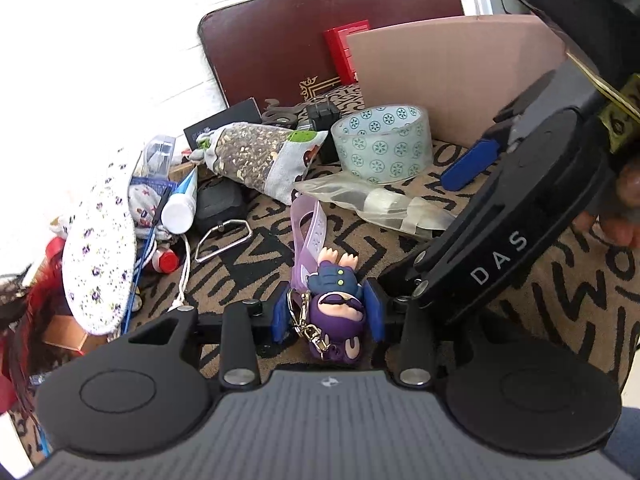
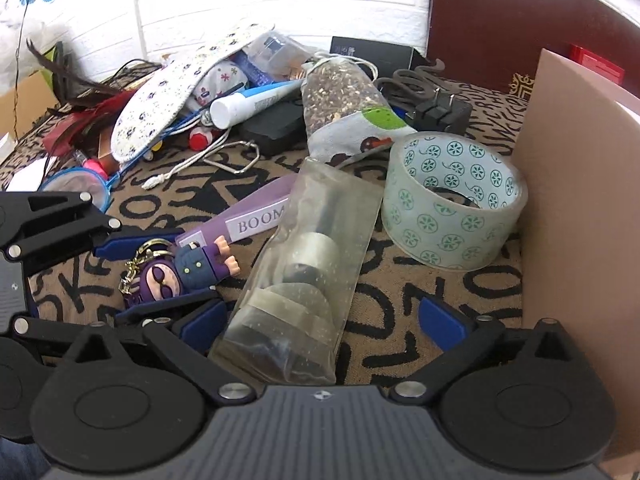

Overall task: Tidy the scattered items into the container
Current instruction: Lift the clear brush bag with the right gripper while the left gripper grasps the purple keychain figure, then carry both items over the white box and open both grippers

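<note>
A purple doll keychain with a lilac strap lies on the patterned cloth between my left gripper's blue pads, which sit close at both its sides. It also shows in the right wrist view, with the left gripper around it. My right gripper is open, its pads either side of a clear plastic bag holding dark round parts. The bag also shows in the left wrist view. The cardboard box wall stands at the right.
A patterned tape roll lies by the box wall. Further back are a seed pouch, a black plug, a white tube, a floral insole, a wire clip and a dark red board.
</note>
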